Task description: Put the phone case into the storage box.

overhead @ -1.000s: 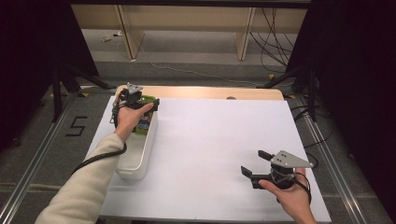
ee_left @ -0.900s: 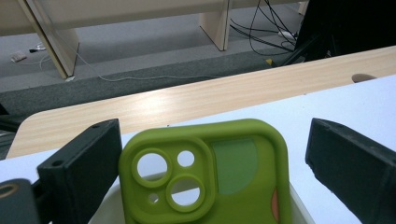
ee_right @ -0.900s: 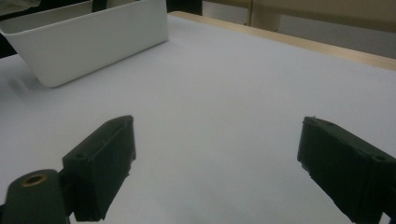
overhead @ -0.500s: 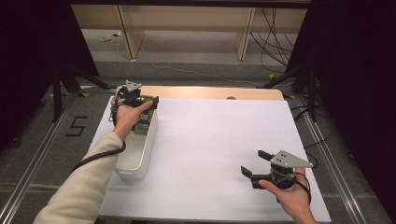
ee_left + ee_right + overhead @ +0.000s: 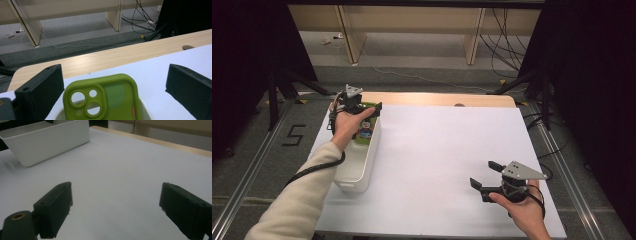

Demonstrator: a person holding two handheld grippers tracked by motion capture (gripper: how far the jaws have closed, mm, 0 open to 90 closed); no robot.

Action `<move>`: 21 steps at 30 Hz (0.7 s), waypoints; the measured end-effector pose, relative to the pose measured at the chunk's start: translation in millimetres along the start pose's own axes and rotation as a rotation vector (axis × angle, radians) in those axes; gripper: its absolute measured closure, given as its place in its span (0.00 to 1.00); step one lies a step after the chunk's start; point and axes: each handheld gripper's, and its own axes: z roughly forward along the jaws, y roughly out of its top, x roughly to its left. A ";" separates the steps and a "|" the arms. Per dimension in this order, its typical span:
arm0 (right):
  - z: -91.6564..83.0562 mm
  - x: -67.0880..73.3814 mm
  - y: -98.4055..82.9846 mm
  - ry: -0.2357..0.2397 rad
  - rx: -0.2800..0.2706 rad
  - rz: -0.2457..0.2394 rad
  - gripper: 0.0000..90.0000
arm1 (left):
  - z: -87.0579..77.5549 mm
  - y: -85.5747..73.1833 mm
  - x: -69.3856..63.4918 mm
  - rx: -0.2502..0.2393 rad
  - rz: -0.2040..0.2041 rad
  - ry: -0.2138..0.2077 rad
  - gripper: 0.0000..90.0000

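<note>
1. A white-covered table (image 5: 447, 150) fills the middle of the high view, with a strip of pale wood (image 5: 437, 99) along its far edge; grey floor, wooden furniture legs and loose cables lie beyond, and dark areas close in the left and right sides of the frame.
2. A white bin (image 5: 361, 165) stands on the table in the left part of the high view, its long side running away from the camera. The right gripper view shows the same bin (image 5: 47, 141) in its upper left corner.
3. A green phone case (image 5: 366, 126) leans upright inside the far end of the bin. In the left gripper view the case (image 5: 105, 98) sits at bottom centre, its camera cut-outs facing the lens.
4. The left gripper (image 5: 362, 106) hangs over the far end of the bin, in the upper left of the high view. Its jaws have just been opening; they stand spread, and the case sits between them with clear gaps on both sides, untouched.
5. The right gripper (image 5: 484, 175) rests low over bare table in the lower right of the high view, well apart from the bin. Its jaws are spread wide with nothing between them.
</note>
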 end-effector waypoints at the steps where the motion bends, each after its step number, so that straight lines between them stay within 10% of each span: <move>1: -0.1 -0.1 0.0 -0.001 0.000 0.000 0.14 | -0.9 0.1 -0.2 0.000 -0.001 -0.001 0.02; 21: -0.6 -0.1 0.2 -0.004 0.001 0.001 0.14 | -17.4 3.5 -4.8 -0.022 0.008 -0.029 0.02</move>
